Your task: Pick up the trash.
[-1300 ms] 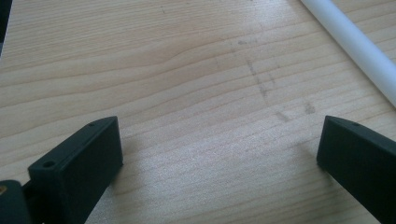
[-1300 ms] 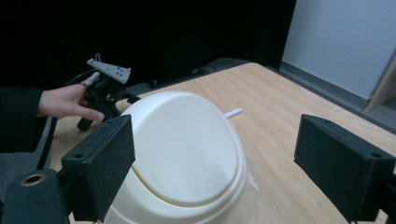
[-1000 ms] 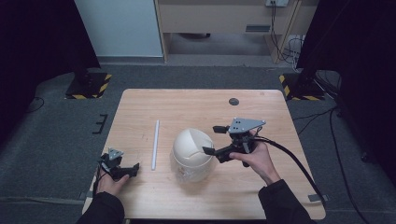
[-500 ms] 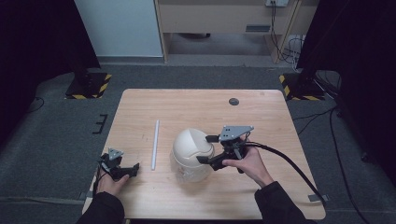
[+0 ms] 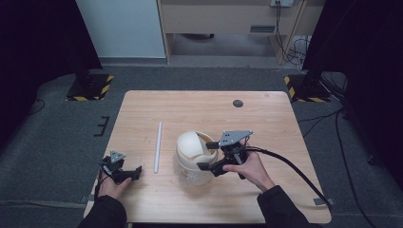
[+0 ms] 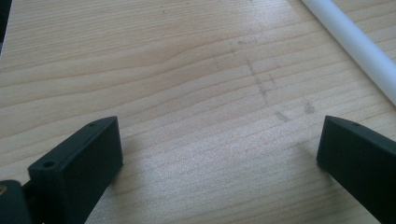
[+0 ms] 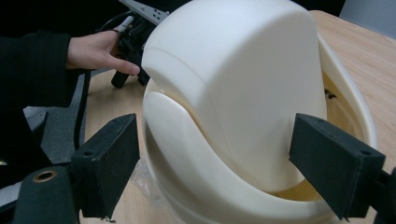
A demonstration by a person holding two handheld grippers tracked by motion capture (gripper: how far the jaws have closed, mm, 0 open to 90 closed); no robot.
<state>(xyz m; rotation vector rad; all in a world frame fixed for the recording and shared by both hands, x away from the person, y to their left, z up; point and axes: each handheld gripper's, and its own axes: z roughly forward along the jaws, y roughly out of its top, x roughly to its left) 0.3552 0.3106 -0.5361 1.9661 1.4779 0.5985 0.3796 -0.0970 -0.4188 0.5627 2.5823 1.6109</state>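
Observation:
A cream bin with a domed swing lid (image 5: 192, 145) stands in the middle of the table. The lid is tilted, and the bin's opening shows on its right side. My right gripper (image 5: 207, 155) is open at the bin's right side, one jaw by the rim, the other lower at the wall. In the right gripper view the lid (image 7: 233, 79) sits between the spread jaws of that gripper (image 7: 219, 156). My left gripper (image 5: 131, 173) rests open near the front left edge. In its own view the left gripper (image 6: 219, 154) stands over bare wood.
A white rod (image 5: 158, 146) lies left of the bin and shows again as the rod (image 6: 355, 42). A small black disc (image 5: 237, 103) is set in the light wooden table (image 5: 266, 123) at the back. Dark carpet surrounds the table.
My right gripper has moved left and down to the bin. The lid has swung from level to tilted, exposing the opening on the right. The left gripper has stayed put.

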